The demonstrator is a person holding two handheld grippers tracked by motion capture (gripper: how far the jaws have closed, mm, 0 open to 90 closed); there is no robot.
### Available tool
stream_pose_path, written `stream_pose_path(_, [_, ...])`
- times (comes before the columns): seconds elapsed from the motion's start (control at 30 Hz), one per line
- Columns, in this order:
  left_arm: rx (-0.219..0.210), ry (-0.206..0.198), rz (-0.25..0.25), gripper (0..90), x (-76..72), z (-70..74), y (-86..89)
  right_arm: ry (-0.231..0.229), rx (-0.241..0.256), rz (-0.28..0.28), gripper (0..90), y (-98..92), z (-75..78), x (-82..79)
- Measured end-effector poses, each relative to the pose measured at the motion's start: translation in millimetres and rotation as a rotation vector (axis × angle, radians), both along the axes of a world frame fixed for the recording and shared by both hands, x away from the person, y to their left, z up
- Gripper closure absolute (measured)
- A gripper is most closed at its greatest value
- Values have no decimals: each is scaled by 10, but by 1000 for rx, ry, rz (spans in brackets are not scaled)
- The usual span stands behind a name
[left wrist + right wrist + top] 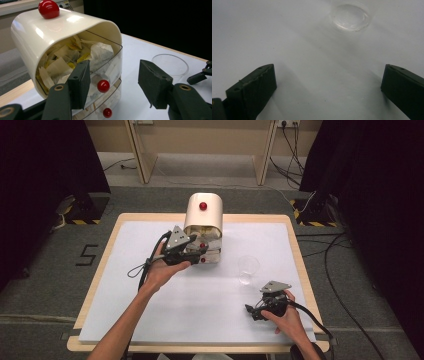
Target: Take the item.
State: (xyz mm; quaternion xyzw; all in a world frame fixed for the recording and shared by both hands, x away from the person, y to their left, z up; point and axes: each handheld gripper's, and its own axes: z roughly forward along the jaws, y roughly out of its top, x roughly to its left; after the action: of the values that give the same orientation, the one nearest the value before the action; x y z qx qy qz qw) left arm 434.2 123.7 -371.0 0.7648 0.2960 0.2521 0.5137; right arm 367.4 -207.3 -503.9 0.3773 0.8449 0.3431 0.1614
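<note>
White sheeting covers the table [150,320], which fills the middle of the high view with a pale wooden rim showing round its edge. Cream plastic forms the arched shell of the tea-bag dispenser [203,215], standing at the upper centre of that view; in the left gripper view it takes up the upper left, with a red knob on top [48,9], and its clear upper drawer [107,62] is packed with paper tea bags. That drawer carries a small red knob [103,85] near the frame's centre, and a lower drawer knob [107,112] sits at the bottom edge. Left gripper [192,251], just left of centre in the high view, is right at the dispenser's front; its jaws stand wide apart, empty, with the upper drawer's knob lying between them in its own view. Right gripper [252,311], lower right in the high view, rests low over the sheet, jaws spread wide and holding nothing. Clear plastic cup [248,269] stands upright between dispenser and right gripper, right of centre; it appears at the top of the right gripper view [351,20]
</note>
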Motion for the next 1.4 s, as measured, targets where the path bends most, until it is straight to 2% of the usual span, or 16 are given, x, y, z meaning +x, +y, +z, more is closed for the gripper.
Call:
stream_pose_path(0.23, [4, 19, 10, 431, 140, -9, -31, -3, -2, 2, 6, -2, 0, 2])
stream_pose_path(0.37, [37, 55, -1, 429, 218, -50, -81, -3, -2, 2, 6, -2, 0, 2])
stream_pose_path(0.5, [51, 62, 3, 421, 251, -58, -102, -3, -2, 2, 6, -2, 0, 1])
stream_pose_path(0.73, [77, 58, 0, 421, 218, -45, -99, -4, -3, 3, 6, -3, 0, 3])
stream_pose_path(0.97, [111, 50, -10, 410, 94, -49, -112, -4, -3, 3, 6, -2, 0, 2])
stream_pose_path(1.33, [101, 36, -6, 410, -82, -95, -107, -4, -3, 3, 6, -2, 0, 2])
stream_pose_path(1.4, [110, 30, -6, 410, -112, -100, -109, 1, 0, 0, 6, 0, 0, -1])
